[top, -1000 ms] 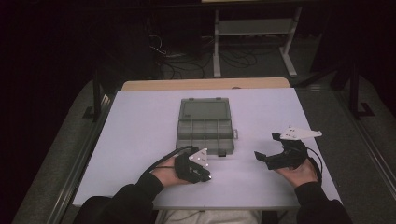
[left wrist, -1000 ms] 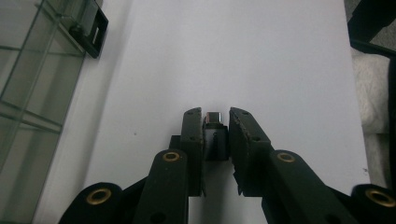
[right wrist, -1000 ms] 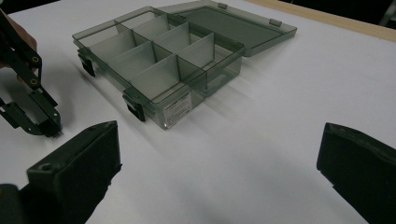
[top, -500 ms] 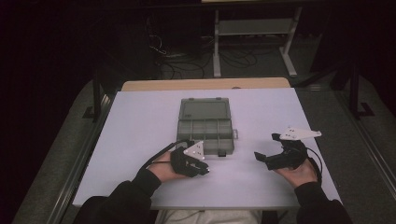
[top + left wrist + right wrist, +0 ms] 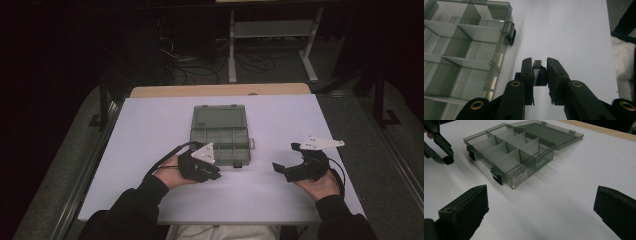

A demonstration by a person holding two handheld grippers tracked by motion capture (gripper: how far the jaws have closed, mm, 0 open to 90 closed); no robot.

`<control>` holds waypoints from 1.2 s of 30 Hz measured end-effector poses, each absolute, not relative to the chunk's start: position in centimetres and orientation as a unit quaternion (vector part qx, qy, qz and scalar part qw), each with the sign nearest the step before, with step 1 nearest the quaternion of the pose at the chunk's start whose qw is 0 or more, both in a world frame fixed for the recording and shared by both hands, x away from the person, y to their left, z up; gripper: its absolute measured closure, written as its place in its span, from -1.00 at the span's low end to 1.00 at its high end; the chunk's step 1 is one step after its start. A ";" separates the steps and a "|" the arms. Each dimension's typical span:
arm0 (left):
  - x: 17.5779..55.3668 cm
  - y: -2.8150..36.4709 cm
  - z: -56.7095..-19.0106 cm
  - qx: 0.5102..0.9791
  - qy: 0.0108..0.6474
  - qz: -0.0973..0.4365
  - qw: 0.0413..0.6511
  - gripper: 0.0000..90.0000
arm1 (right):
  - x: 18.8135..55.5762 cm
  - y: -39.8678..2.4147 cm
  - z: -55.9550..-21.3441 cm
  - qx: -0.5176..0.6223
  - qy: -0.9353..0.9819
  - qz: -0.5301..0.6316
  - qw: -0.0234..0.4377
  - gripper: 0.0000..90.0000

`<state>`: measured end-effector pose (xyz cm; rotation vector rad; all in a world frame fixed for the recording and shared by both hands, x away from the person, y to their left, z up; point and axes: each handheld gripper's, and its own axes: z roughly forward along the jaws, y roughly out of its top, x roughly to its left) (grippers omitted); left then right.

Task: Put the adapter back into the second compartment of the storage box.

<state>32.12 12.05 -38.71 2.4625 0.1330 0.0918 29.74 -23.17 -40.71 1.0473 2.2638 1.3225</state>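
Clear grey plastic compartment box (image 5: 220,134) with lid open at the white table (image 5: 150,125) middle, left gripper (image 5: 539,65) just beside its latch side, jaws closed on 1 small dark metal-tipped part (image 5: 539,63), right gripper (image 5: 285,160) well apart, jaws wide, holding nothing

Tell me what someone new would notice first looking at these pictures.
First, the smoky clear organizer box lying open in the middle of the white table, lid folded back, its divided compartments looking empty. Next, the left gripper beside the box's near edge, pinching a small dark part with a metal tip. The right gripper sits off to the right, jaws spread wide over bare tabletop.
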 end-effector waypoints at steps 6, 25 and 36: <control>32.5 12.5 -37.8 0.940 0.053 0.045 0.335 0.69 | 29.7 -23.1 -40.7 0.366 0.792 0.462 0.159 -1.00; 33.6 13.4 -35.4 0.936 0.060 0.060 0.343 0.69 | 29.8 -23.1 -40.7 0.365 0.793 0.462 0.158 -1.00; 34.2 13.7 -34.3 0.935 0.065 0.065 0.342 0.69 | 29.7 -23.1 -40.7 0.365 0.793 0.462 0.158 -1.00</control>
